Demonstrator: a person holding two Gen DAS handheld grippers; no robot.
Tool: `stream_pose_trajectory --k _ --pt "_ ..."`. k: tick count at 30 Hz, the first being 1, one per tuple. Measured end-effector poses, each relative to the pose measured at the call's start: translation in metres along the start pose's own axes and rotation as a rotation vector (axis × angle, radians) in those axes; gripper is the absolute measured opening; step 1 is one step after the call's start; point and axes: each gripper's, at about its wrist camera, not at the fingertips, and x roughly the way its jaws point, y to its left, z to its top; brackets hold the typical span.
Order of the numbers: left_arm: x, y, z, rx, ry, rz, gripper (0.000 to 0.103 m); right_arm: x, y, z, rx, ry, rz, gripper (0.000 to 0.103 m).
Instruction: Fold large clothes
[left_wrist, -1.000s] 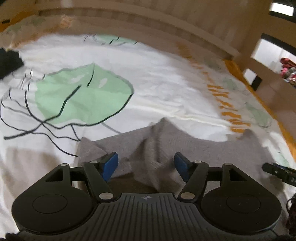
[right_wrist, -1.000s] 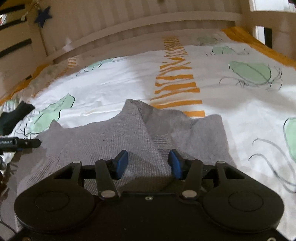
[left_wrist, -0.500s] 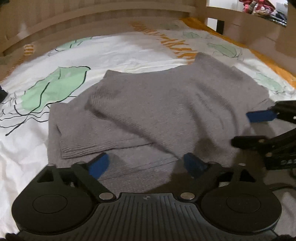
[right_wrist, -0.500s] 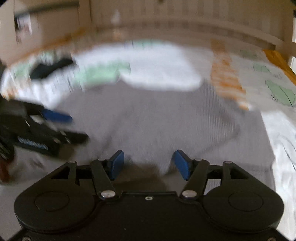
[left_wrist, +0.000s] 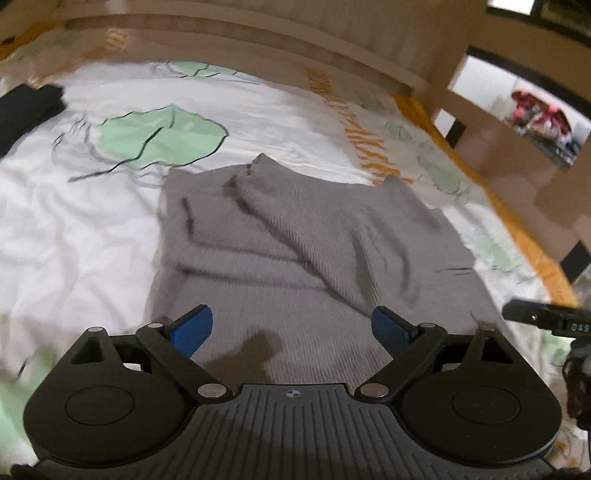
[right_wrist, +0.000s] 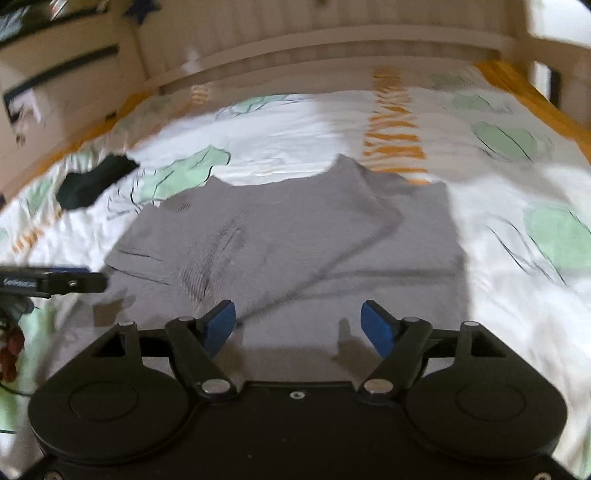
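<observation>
A grey knitted sweater (left_wrist: 295, 236) (right_wrist: 295, 236) lies folded on the bed, sleeves laid across its body. My left gripper (left_wrist: 291, 326) hovers over the sweater's near edge, wide open, nothing between its blue pads. In the right wrist view my right gripper (right_wrist: 299, 325) hangs above the near part of the sweater, its jaws opening, nothing between them. The tip of the right gripper (left_wrist: 546, 317) shows at the right edge of the left wrist view. The left gripper's tip (right_wrist: 55, 282) shows at the left edge of the right wrist view.
The bed has a white cover with green leaves and orange stripes (left_wrist: 110, 206) (right_wrist: 517, 206). A dark garment (left_wrist: 26, 107) (right_wrist: 92, 181) lies at the far left. A wooden bed rail (left_wrist: 258, 40) runs along the back, another rail (left_wrist: 517, 221) along the right.
Both grippers have let go of the sweater, opened wider and pulled back toward me and up. The sweater, which was bunched up between the jaws, now lies flat and folded.
</observation>
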Motion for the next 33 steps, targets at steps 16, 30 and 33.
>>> stream_pose_trajectory --k 16,30,33 --pt "-0.037 -0.005 -0.090 -0.014 0.204 -0.024 0.094 -0.068 -0.064 -0.082 0.343 0.218 0.014 0.089" --pt "-0.048 -0.024 -0.111 0.115 0.228 0.092 0.094 -0.061 -0.041 -0.101 0.271 0.314 0.074 0.093" --pt "-0.053 -0.009 -0.119 0.054 0.270 0.090 0.093 -0.059 -0.043 -0.101 0.269 0.332 0.095 0.094"
